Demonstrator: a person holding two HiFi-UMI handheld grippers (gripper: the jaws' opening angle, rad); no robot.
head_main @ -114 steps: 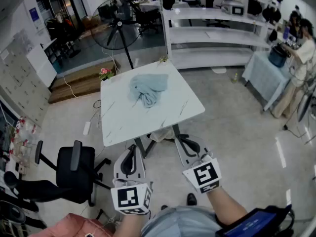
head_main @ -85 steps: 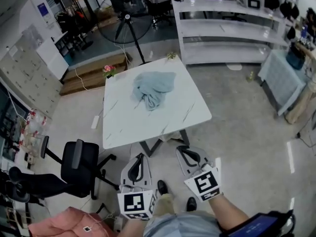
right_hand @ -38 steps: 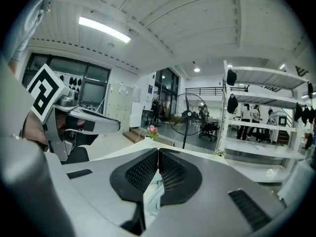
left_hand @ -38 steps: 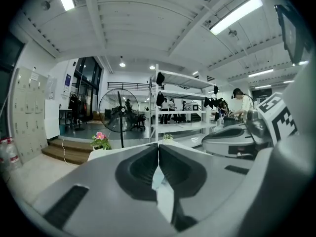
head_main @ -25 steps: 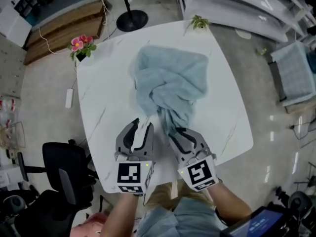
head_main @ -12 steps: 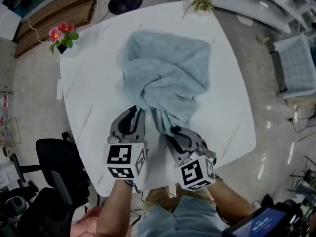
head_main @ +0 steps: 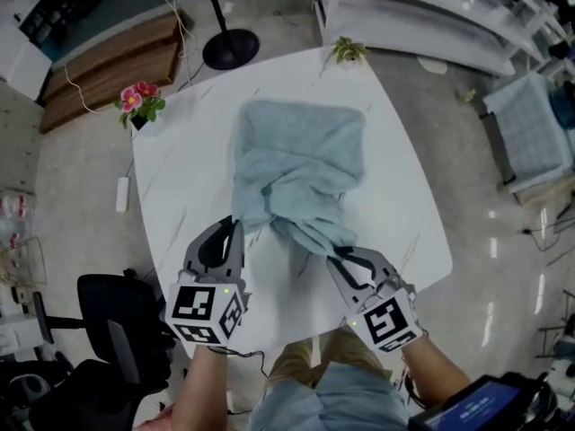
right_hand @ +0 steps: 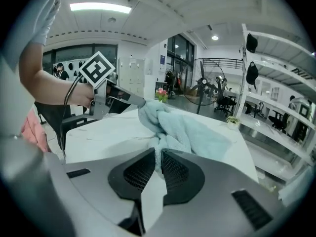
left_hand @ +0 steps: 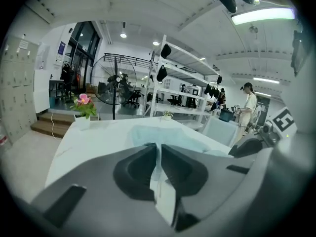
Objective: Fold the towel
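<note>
Head view looks steeply down on a white marble-patterned bench [head_main: 193, 151] with the pale blue towel [head_main: 301, 164] lying on its middle. The towel's far part is spread fairly flat, while its near part is bunched and twisted into two tails that run toward the person. The left gripper [head_main: 235, 225] meets the left tail at the towel's near left corner, and the right gripper [head_main: 337, 251] meets the right tail a little nearer the bench's front edge, so the two grippers stand apart with bare bench between them. Left gripper view shows its fingers, which have just been closing, pressed nearly together on a thin edge of the towel [left_hand: 168, 135] that runs down between them. Right gripper view shows the same. Its fingers have also just been closing and now pinch a thicker fold of the towel [right_hand: 187, 130], with the cloth rising in a rumpled ridge beyond them toward the left gripper [right_hand: 140, 102], whose tips sit on the far bunch. Potted flowers [head_main: 137, 101] stand at the bench's far left corner and a small green plant [head_main: 346, 50] at its far edge. On the floor, a fan [head_main: 230, 49] stands beyond the bench, an office chair [head_main: 108, 317] sits to the near left, and white shelving [head_main: 422, 16] runs along the far right.
</note>
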